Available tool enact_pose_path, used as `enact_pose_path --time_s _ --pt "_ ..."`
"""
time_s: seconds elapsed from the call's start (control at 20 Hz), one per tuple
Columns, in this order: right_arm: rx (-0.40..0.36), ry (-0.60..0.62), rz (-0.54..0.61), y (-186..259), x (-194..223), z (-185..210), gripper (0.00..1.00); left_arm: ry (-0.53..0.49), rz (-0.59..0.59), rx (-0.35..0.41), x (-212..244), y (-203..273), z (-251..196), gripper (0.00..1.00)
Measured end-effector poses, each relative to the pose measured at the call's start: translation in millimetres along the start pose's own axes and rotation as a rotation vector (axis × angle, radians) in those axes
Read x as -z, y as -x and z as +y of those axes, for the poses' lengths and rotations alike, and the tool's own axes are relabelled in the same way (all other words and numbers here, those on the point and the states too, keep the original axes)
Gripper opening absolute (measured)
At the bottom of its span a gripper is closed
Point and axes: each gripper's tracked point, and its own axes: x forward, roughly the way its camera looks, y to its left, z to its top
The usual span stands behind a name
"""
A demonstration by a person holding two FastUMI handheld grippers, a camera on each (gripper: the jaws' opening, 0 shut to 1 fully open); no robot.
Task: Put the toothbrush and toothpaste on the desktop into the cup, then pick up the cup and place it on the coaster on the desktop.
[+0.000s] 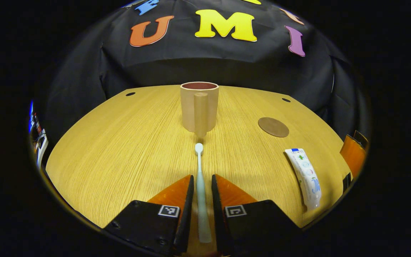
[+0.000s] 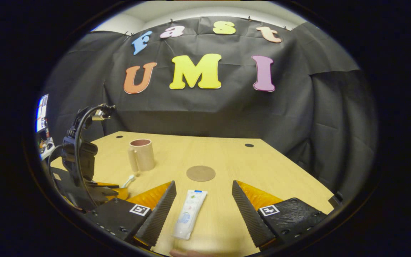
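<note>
1. In the left gripper view, the left gripper (image 1: 202, 185) sits at the bottom centre of the frame, its jaws narrowed around the toothbrush (image 1: 201, 192). A thin gap shows on each side of the handle, so I cannot tell whether the fingers actually press on it.
2. The toothbrush lies on the desk (image 1: 120, 150), pointing straight up the frame, with its head just below the cup (image 1: 199, 107).
3. The cup stands upright at the upper centre, handle facing the camera.
4. To the right of the cup, the round brown coaster (image 1: 273, 127) lies flat on the desk, apart from the cup.
5. At the lower right, the toothpaste (image 1: 304, 176) lies flat near the desk edge, below the coaster.
6. In the right gripper view, the left gripper shows at the far left with the toothbrush head poking out toward the cup.
7. At the bottom centre, the right gripper (image 2: 203, 195) is spread wide, holding nothing. The toothpaste lies on the desk between its fingers, nearer the left one and touching neither, with the coaster just above it.
</note>
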Motion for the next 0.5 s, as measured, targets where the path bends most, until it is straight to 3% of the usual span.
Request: enact_pose_path --time_s 0.15,0.5 --pt "-0.007 0.000 0.027 -4 8 4 0.95 0.008 0.002 0.000 0 0 2 0.13" --pt "-0.017 0.008 0.129 -21 32 19 0.95 -0.009 0.005 0.019 2 2 3 0.11"
